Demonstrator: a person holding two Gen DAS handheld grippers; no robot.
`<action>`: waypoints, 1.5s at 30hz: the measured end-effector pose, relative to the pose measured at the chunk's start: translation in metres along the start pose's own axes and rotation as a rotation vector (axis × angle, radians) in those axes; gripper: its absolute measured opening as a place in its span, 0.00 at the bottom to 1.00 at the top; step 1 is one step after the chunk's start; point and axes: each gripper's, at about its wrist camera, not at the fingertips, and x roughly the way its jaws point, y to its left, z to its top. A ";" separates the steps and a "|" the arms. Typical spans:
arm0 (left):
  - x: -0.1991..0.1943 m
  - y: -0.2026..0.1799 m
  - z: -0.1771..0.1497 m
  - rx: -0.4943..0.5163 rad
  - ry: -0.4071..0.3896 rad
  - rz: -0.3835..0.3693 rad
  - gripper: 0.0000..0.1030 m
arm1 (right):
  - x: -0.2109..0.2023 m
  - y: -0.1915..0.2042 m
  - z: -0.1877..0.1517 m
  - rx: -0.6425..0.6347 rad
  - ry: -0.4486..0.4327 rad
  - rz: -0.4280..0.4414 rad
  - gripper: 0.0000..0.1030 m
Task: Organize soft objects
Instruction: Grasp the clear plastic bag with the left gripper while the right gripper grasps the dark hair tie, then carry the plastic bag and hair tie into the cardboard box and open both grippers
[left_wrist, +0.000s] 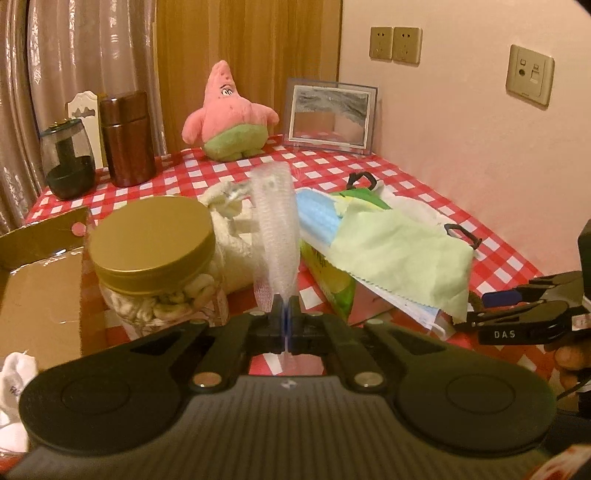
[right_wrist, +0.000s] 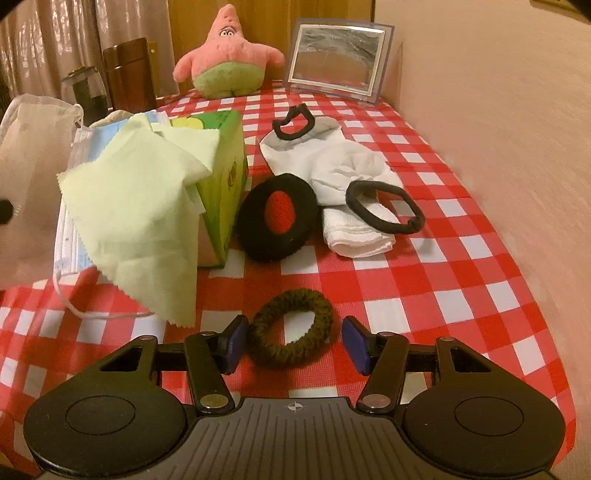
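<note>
On my far left lies a flat brown cardboard box (left_wrist: 40, 291), then a glass jar (left_wrist: 159, 295) with a round, brushed gold lid, packed with pale knotted bits. My left gripper (left_wrist: 283, 306) is clenched on a thin, translucent mesh strip (left_wrist: 275, 225), which stands up from the pads. Beside it a green tissue box (right_wrist: 221, 184) carries a pleated blue face mask (right_wrist: 92, 147) and a soft, zigzag-edged pale green cloth (right_wrist: 136, 206). My right gripper (right_wrist: 293, 341) is released, its blue pads flanking a braided, dark olive hair tie (right_wrist: 291, 326) lying on the glossy red-and-white checked tablecloth (right_wrist: 443, 280). Further right, a white sock (right_wrist: 343, 166) lies under a thin black elastic loop (right_wrist: 386, 206).
</note>
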 end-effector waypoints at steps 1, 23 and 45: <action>-0.003 0.001 0.000 -0.002 -0.002 0.003 0.00 | -0.001 0.000 -0.001 -0.001 -0.001 -0.003 0.41; -0.081 0.007 0.013 -0.031 -0.090 0.043 0.00 | -0.094 0.004 0.013 0.041 -0.140 -0.015 0.18; -0.169 0.075 0.017 -0.127 -0.159 0.132 0.00 | -0.148 0.127 0.058 -0.079 -0.239 0.313 0.18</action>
